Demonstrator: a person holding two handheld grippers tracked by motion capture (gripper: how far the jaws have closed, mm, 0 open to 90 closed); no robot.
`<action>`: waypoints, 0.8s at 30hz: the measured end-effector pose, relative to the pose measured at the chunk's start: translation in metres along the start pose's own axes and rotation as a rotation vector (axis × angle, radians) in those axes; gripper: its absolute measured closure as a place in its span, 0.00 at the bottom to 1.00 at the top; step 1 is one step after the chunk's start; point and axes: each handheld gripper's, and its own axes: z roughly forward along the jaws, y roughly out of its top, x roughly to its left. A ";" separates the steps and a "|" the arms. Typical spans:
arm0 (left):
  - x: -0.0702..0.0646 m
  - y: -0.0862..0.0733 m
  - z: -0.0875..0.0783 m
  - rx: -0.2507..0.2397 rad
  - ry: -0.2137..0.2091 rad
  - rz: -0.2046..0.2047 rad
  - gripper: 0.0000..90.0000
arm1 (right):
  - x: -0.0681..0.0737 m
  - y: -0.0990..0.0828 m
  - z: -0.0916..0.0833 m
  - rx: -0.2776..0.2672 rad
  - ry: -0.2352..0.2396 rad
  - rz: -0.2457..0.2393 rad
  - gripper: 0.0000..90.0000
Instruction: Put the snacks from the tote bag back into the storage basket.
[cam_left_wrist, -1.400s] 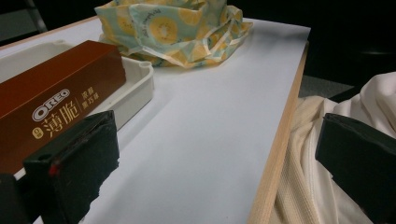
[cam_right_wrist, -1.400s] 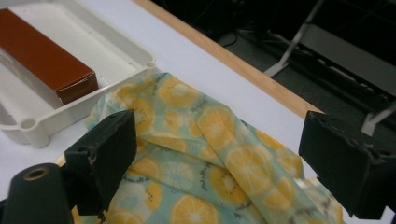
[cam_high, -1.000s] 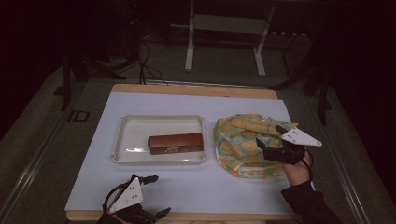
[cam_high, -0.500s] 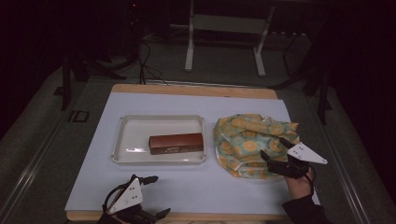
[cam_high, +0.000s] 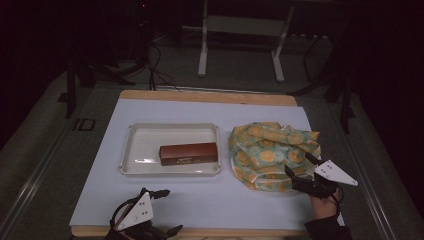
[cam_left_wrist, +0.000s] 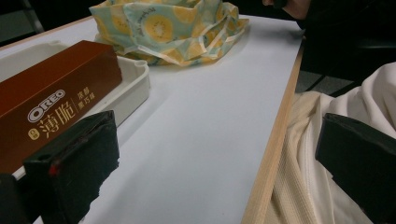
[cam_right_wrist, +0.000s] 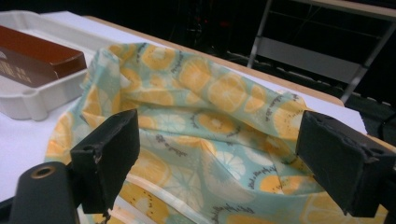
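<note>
- The right gripper (cam_high: 299, 169) is hovering at the near right edge of the crumpled fruit-print bag (cam_high: 272, 152), its jaws standing wide apart after closing a touch, with the cloth lying between and beyond them but nothing pressed
- In the right gripper view the two black jaws are framing the bag's (cam_right_wrist: 210, 121) orange-slice folds, and no pad is touching the fabric as far as can be told
- The bag is sitting on the pale blue table cover (cam_high: 200, 200), just right of the white tray (cam_high: 131, 150)
- The brown biscuit box (cam_high: 188, 153) is lying flat inside the tray, toward its right half
- The left gripper (cam_high: 162, 212) is resting at the near left edge of the table, jaws spread with nothing between them
- A person's cream sleeve (cam_left_wrist: 317, 140) is showing beside the table edge in the left gripper view
</note>
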 end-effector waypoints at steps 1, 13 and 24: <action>0.000 0.000 0.000 0.000 0.001 -0.001 0.00 | 0.000 0.000 0.000 0.001 -0.005 -0.001 0.15; 0.002 -0.002 0.000 0.004 0.004 -0.018 0.00 | 0.000 -0.002 0.001 -0.004 -0.002 -0.002 0.15; 0.003 -0.002 0.001 0.002 0.010 -0.019 0.00 | 0.002 -0.003 0.003 0.007 0.006 -0.009 0.15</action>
